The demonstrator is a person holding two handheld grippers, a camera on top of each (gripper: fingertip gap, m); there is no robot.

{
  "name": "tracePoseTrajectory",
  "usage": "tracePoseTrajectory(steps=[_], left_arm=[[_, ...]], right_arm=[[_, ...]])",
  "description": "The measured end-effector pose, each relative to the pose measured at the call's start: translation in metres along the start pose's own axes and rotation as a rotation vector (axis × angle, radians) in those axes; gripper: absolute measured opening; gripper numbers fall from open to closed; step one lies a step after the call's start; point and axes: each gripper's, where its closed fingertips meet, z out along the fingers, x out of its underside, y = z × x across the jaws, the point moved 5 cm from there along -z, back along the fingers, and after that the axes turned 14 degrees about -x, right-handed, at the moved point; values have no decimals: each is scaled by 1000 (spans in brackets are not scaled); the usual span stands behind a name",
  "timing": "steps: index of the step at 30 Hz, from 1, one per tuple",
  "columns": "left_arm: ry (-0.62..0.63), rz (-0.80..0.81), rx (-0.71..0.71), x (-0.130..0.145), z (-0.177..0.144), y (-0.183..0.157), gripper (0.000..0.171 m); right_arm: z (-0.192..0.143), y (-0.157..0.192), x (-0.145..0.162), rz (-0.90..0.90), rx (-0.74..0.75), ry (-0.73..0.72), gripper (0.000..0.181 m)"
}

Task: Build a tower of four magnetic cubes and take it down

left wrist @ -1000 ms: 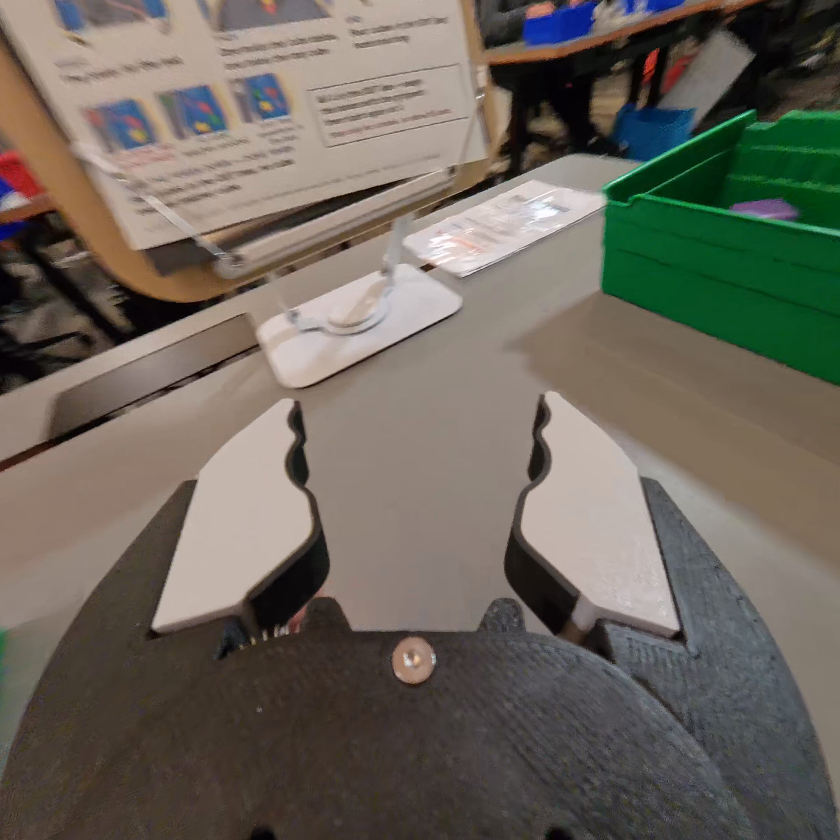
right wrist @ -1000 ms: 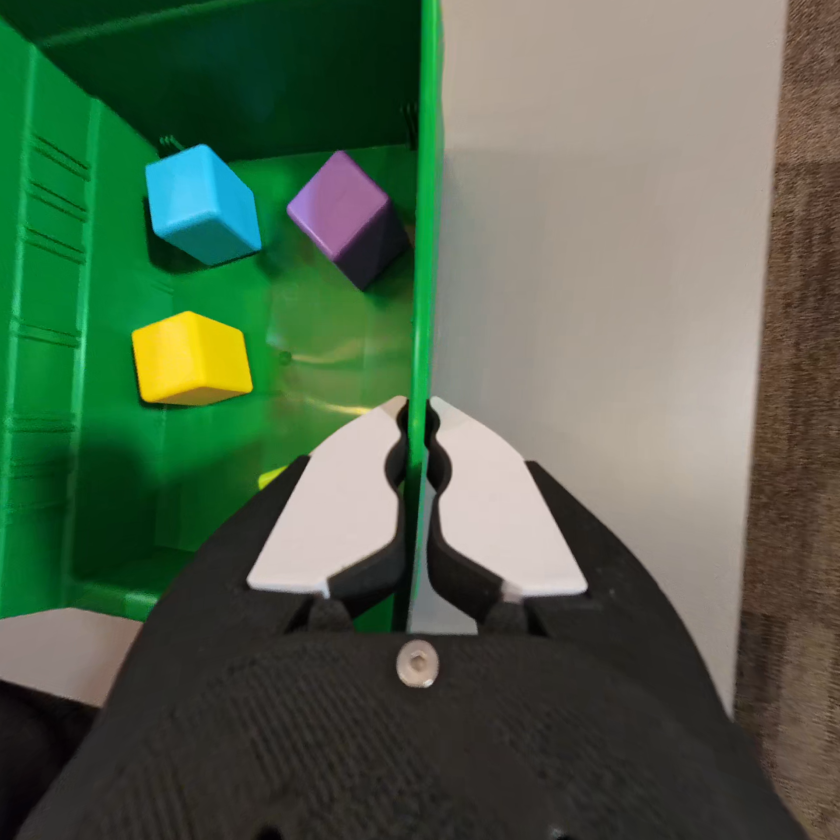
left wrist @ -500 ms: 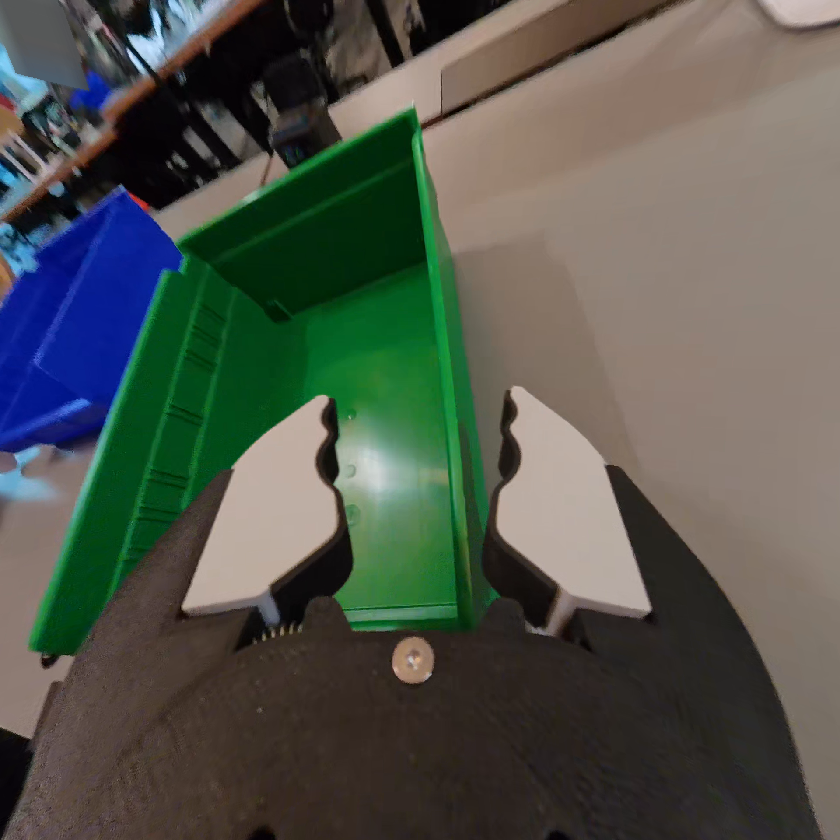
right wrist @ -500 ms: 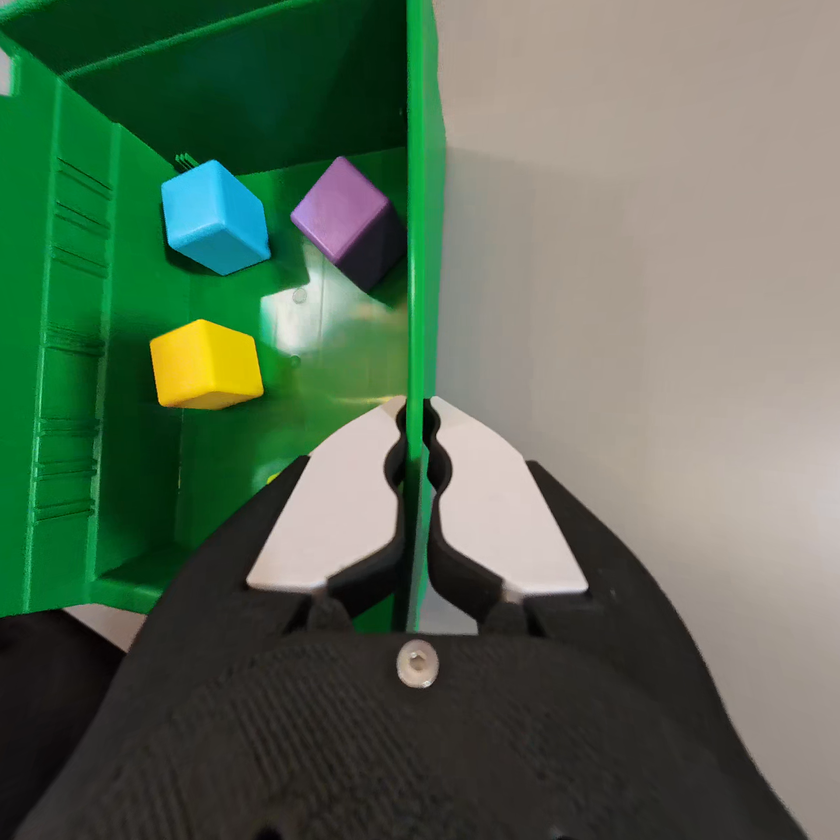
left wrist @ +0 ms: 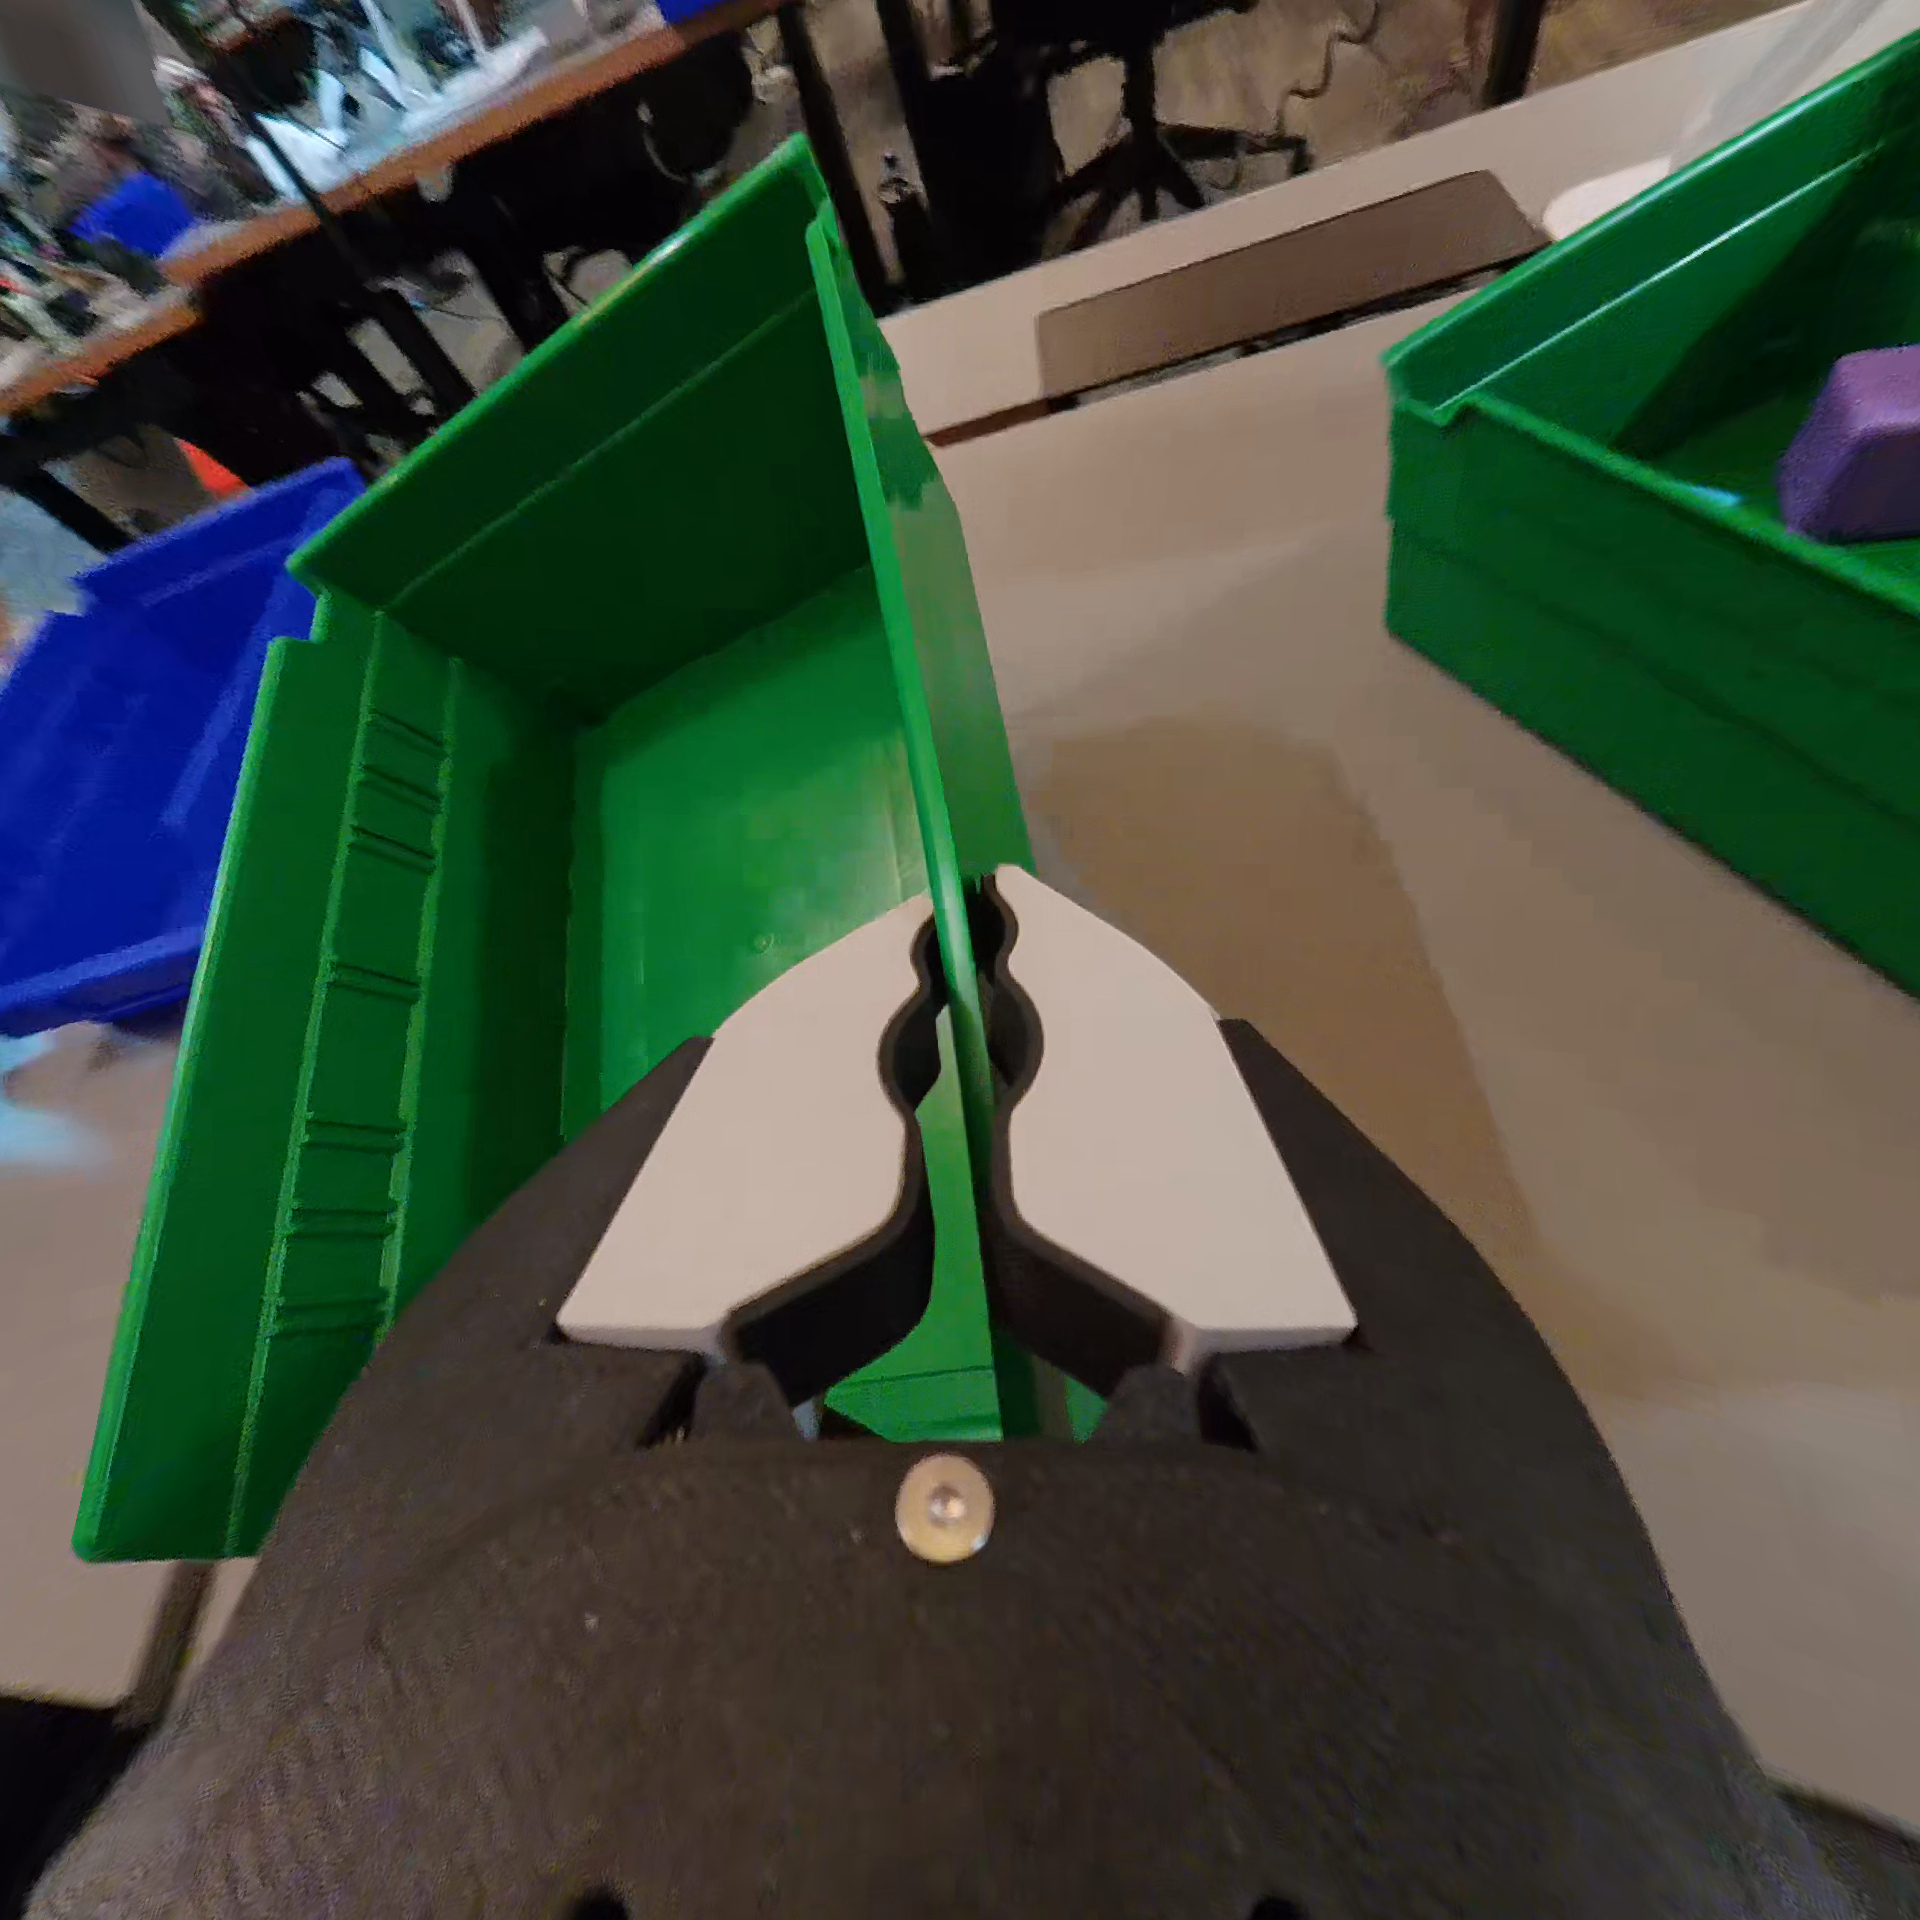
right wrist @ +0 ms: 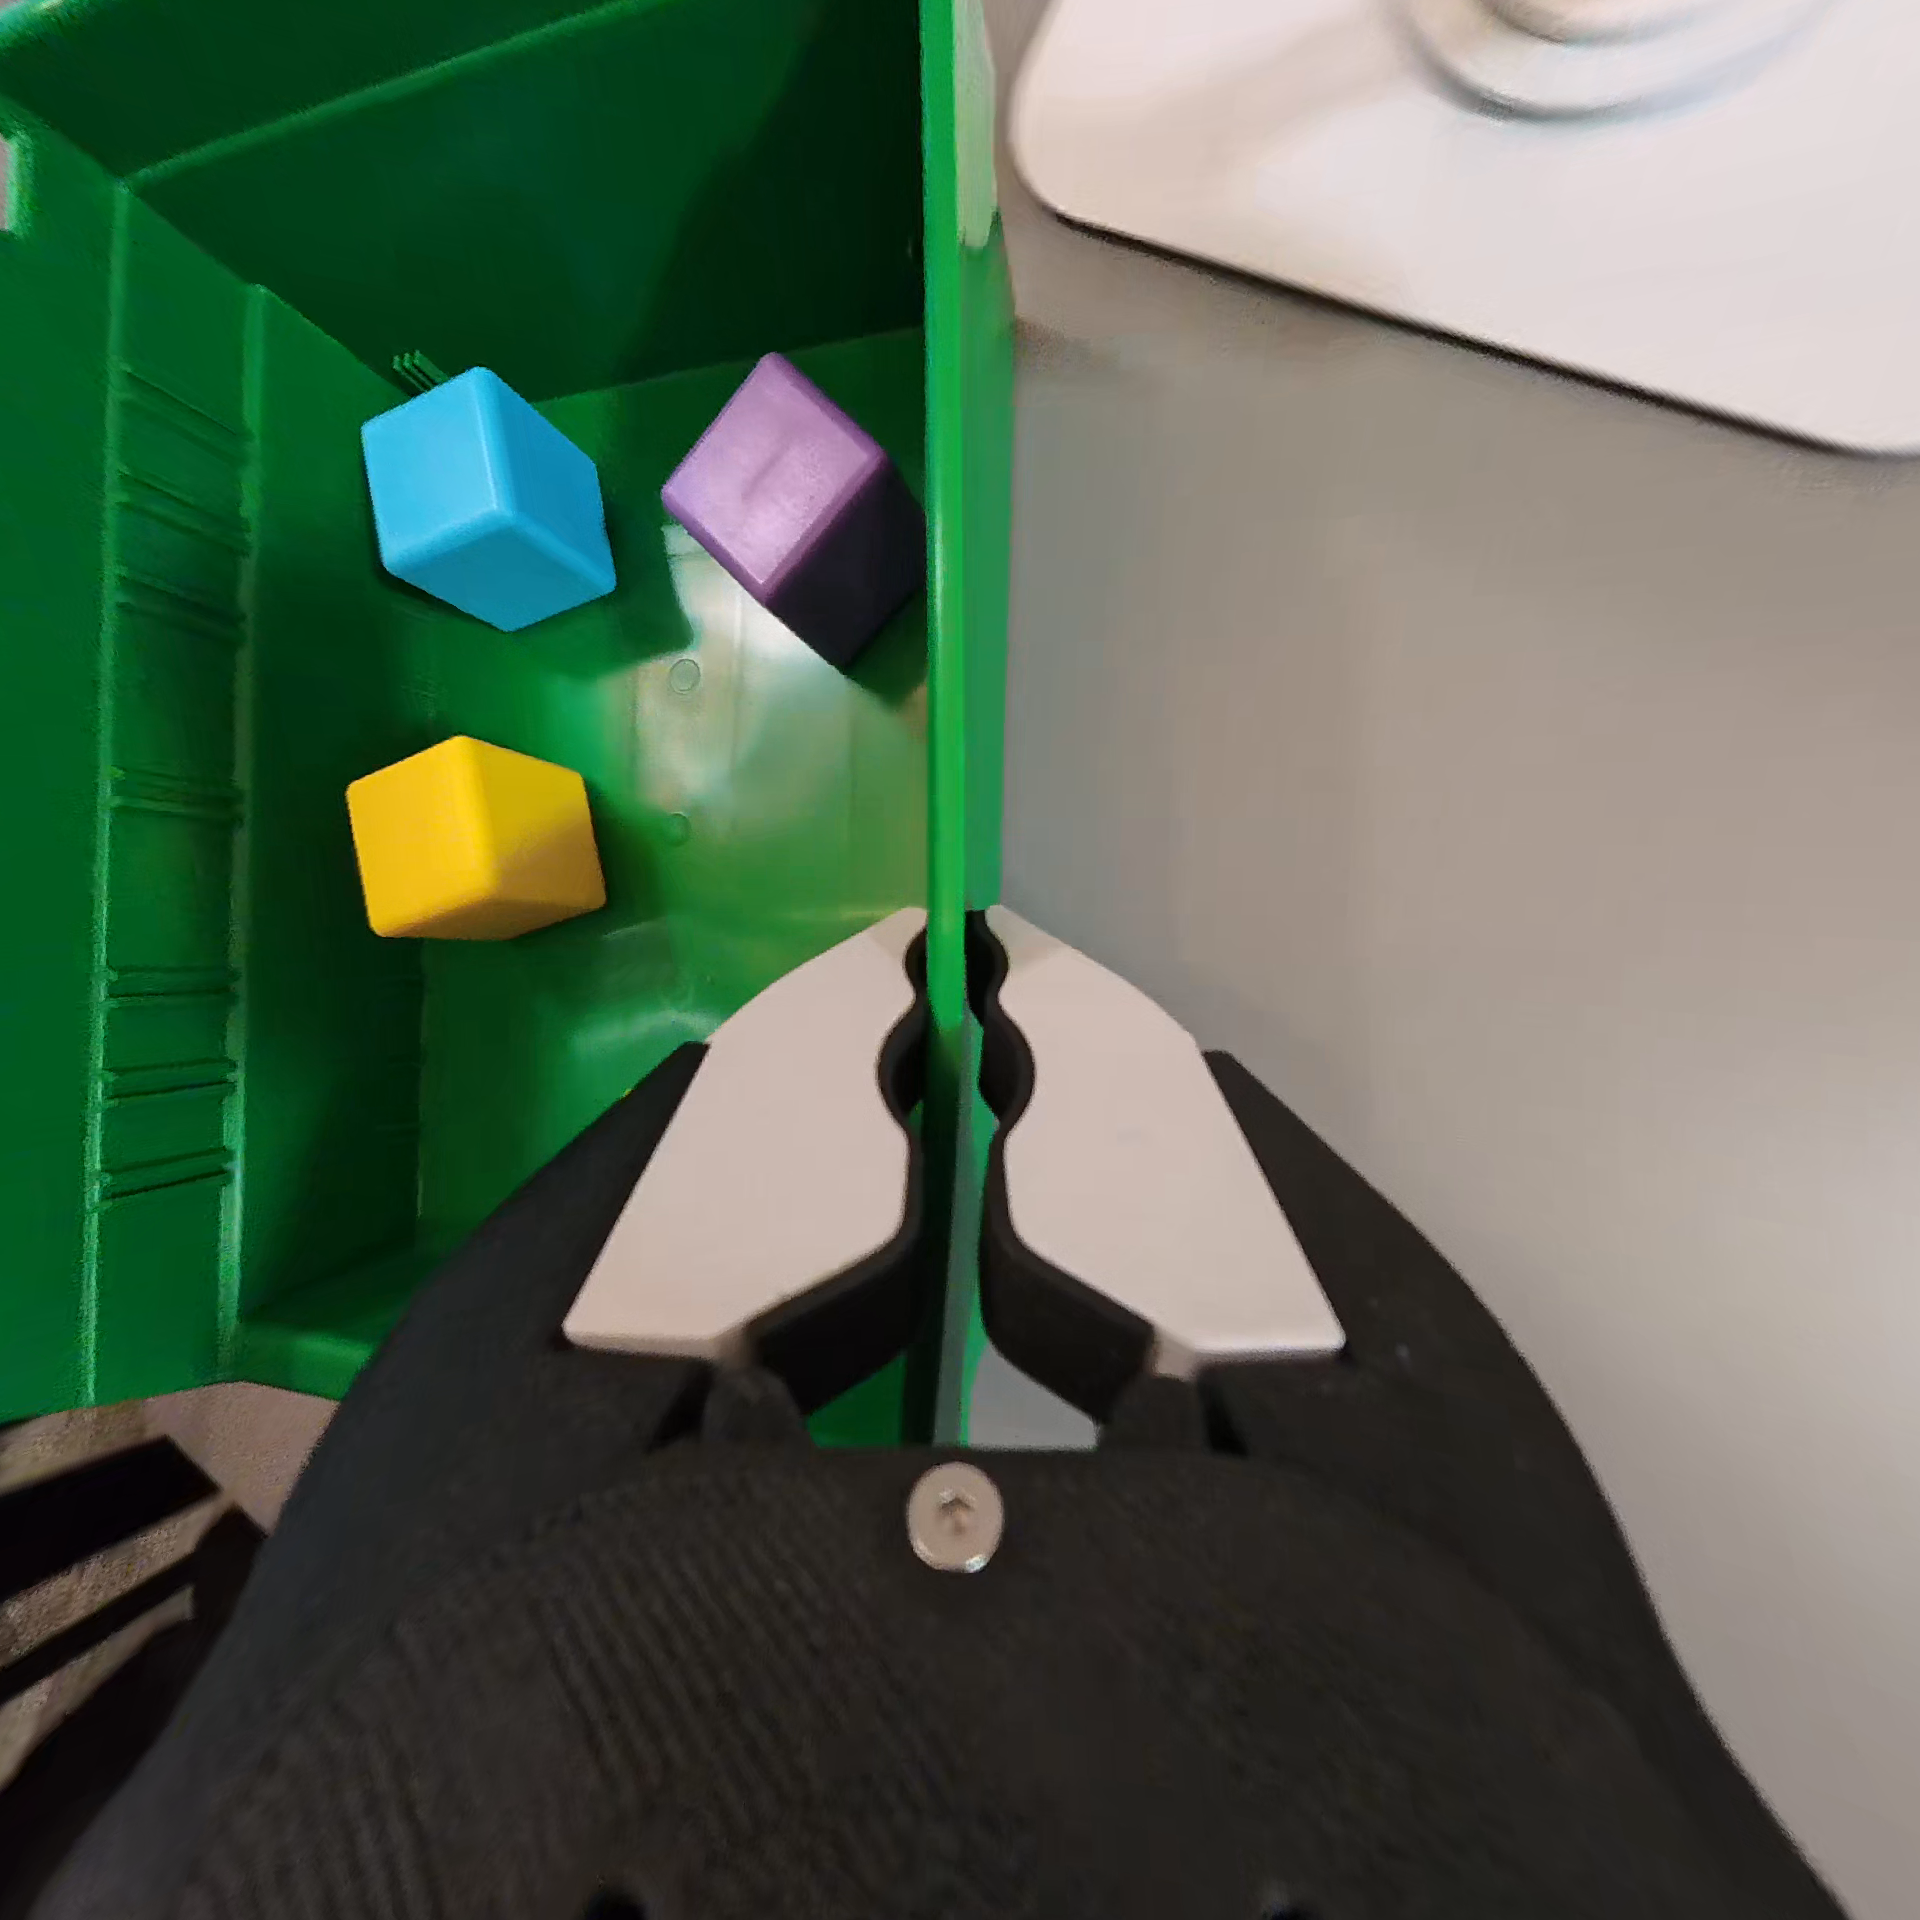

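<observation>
Left gripper point(left wrist: 964, 904): both white-faced fingers clamped on the thin right-hand side wall of an empty green plastic bin point(left wrist: 717, 831). The wall ran straight ahead between the fingers, in line with the gripper's own axis, so the bin's long axis lay forward along the tool and its cavity sat wholly to the left of the grip. A blue plastic bin point(left wrist: 125, 748) stood just beside it on the far left. Grey tabletop point(left wrist: 1247, 831) to the right.

Right gripper point(right wrist: 956, 920): likewise clenched, on the right-hand side wall of a second green plastic bin point(right wrist: 956, 312). Same geometry, wall edge-on between the fingers, long axis forward, cavity to the left. This bin held three cubes on its floor:
- light blue cube point(right wrist: 483, 499), far left
- purple cube point(right wrist: 795, 504), near or against the gripped wall; contact could not be judged
- yellow cube point(right wrist: 473, 836), nearer the gripper, left side

White flat stand base point(right wrist: 1455, 208) lay on the table ahead and to the right of this bin, apart from it.

In the left wrist view the second bin showed at the right, well apart from the empty one, the purple cube visible inside
</observation>
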Motion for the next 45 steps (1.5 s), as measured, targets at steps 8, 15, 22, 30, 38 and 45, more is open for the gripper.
tracePoseTrajectory(steps=[8, 15, 22, 30, 38, 45], left_arm=[[-27, 11, -223, -10, -65, 75, 7], [-44, -37, -270, -6, -91, 97, 7], [-71, 21, -319, -21, -111, 82, 7], [-208, 74, -145, -76, -151, 7, 6], [-368, 244, 257, -134, -209, -178, 7], [-521, 274, 663, -157, -220, -385, 7]], right_arm=[[109, 119, -40, 96, -40, -59, 10], [171, 212, -43, 83, -9, -120, 12], [161, 277, -34, -101, -217, -89, 38], [9, 219, 0, -182, -373, -346, 42], [-162, 93, 115, -103, -271, -556, 41], [-253, -27, 219, 14, 136, -729, 37]])
